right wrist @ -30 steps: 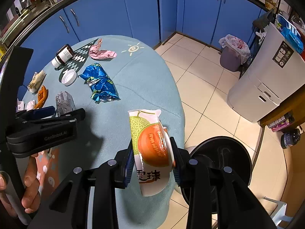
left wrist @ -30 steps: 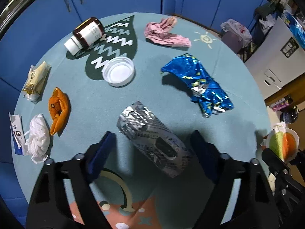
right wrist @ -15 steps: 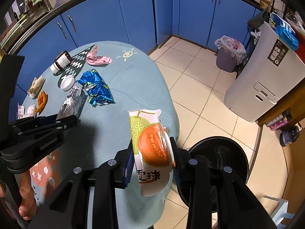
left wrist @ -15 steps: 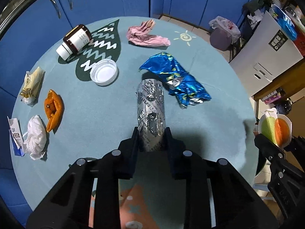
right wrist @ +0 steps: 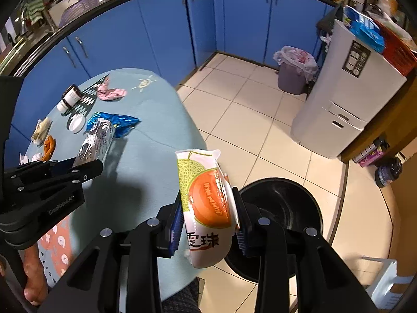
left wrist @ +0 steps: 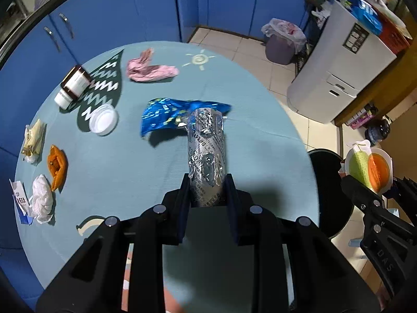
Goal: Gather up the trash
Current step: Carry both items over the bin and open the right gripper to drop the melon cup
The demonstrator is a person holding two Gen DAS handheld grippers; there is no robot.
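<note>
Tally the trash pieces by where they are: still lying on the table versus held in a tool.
On the table: 8
Held in left tool, silver blister pack: 1
Held in right tool, melon wrapper: 1
Total: 10

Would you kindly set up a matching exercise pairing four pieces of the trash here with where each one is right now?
Things:
1. silver blister pack
2. melon wrapper
3. white lid
4. brown bottle

Places:
A. lying on its side on the table
B. in the right gripper
C. flat on the table beside the blue foil bag
D. in the left gripper

Pairs: 1-D, 2-B, 3-C, 4-A
</note>
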